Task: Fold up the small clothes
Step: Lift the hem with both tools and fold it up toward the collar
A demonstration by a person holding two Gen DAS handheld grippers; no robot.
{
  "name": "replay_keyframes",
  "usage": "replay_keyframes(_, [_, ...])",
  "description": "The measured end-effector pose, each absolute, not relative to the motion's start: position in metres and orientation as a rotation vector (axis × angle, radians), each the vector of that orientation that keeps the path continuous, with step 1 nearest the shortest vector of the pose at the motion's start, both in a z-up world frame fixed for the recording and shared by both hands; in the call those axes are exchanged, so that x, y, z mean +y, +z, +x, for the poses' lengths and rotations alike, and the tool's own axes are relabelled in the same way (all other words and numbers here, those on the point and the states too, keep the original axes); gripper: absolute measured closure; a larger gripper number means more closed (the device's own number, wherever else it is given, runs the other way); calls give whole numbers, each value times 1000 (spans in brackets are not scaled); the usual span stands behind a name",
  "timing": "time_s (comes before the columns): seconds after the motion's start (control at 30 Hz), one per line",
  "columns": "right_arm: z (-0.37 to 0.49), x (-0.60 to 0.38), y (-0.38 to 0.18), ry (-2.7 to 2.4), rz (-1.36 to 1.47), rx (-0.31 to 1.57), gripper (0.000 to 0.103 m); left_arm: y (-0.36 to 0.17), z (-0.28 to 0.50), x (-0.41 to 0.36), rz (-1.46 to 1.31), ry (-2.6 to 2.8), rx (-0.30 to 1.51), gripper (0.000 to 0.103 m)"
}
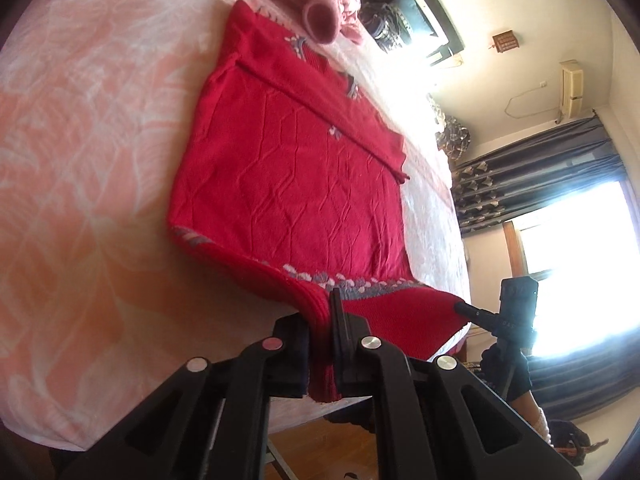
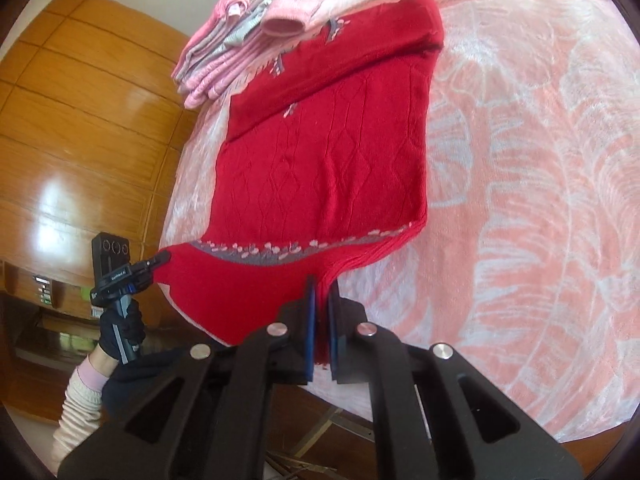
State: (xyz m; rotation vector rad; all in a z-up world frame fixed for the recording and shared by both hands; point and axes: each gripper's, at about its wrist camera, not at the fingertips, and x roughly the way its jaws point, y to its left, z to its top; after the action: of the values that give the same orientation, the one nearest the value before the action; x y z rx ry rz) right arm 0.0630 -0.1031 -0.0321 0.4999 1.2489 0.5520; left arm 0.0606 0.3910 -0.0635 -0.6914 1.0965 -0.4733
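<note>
**Red sweater held at its hem by both grippers**

We see first the bed, covered with a pink blanket point(image 1: 80, 160) that has a pale leaf pattern; in the right wrist view it carries the words "SWEET DREAM" near the far edge. On this blanket lies the red sweater point(image 1: 288, 168), spread flat, with a diamond knit on its body and one sleeve folded across the upper part. Its hem, with a band of grey and white flowers, reaches the near edge of the bed and is lifted a little off it.

At the far end of the bed, just beyond the sweater, we see a pile of pink and grey clothes point(image 2: 216, 64), and a pink rolled cuff touches the top of the sweater.

The left gripper point(image 1: 320, 344) has its jaws narrow, pressed on the hem of the sweater. The right gripper point(image 2: 322, 320) also stands with narrow jaws, and the red ribbed hem goes down between its blue pads. In the right wrist view the left gripper grips the other corner of the hem, held by a hand in a black glove point(image 2: 122, 330)
</note>
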Motion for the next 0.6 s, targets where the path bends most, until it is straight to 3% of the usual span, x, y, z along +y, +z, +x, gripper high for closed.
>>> replay_keyframes(0.3, [143,-114,-25,388,581,1184,100,-54,137,395,-737,-352,1012,95])
replay_keyframes(0.6, [220,-110,-73,318,589,1255,100,-96,212,393,-738,-297,1055,95])
